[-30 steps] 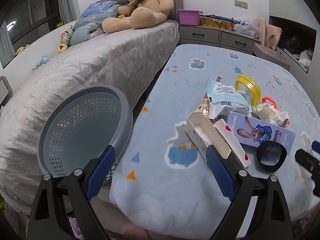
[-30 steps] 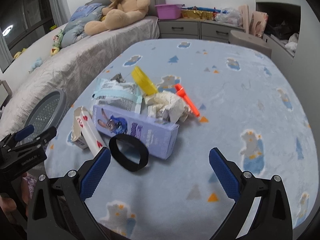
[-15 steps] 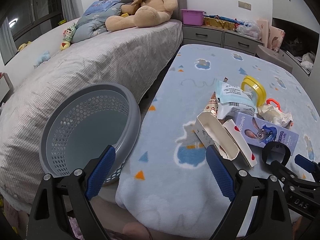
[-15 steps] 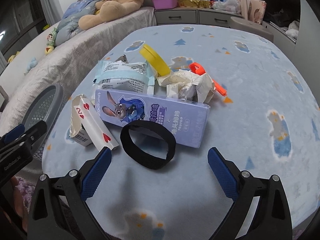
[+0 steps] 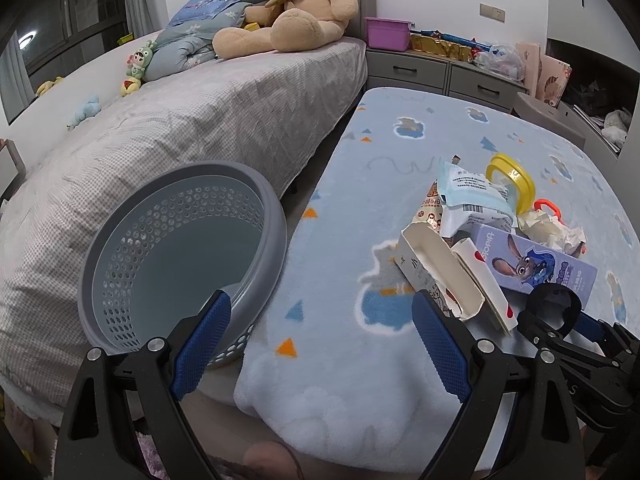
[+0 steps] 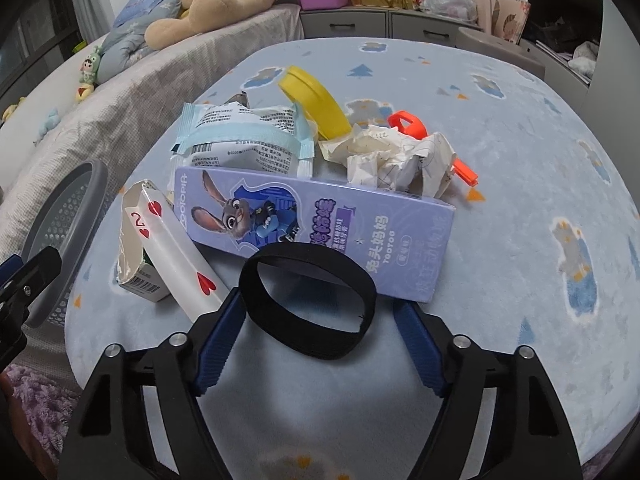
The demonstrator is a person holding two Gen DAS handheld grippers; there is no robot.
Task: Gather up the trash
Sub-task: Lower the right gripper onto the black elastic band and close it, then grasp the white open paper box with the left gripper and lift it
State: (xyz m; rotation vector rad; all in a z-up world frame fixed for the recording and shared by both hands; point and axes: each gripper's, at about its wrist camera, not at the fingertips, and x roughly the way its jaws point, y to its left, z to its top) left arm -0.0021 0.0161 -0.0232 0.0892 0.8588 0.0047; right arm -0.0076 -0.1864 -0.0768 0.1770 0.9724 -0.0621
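A pile of trash lies on the blue blanket (image 6: 520,160): a black band (image 6: 312,304), a purple rabbit box (image 6: 320,224), a torn playing-card box (image 6: 160,248), a blue-white wrapper (image 6: 244,140), crumpled paper (image 6: 400,156), a yellow lid (image 6: 312,104) and an orange plastic piece (image 6: 412,128). My right gripper (image 6: 316,336) is open, its fingers on either side of the black band. My left gripper (image 5: 320,344) is open and empty, near the grey basket (image 5: 180,256). The pile also shows in the left wrist view (image 5: 480,240).
The grey perforated basket stands between the blanket and a grey bed (image 5: 180,120) with a teddy bear (image 5: 296,12). Grey drawers (image 5: 440,68) with a purple bin (image 5: 388,32) line the back wall.
My right gripper has moved forward and down until its fingers straddle the black band. My left gripper has shifted slightly and stays open by the basket.
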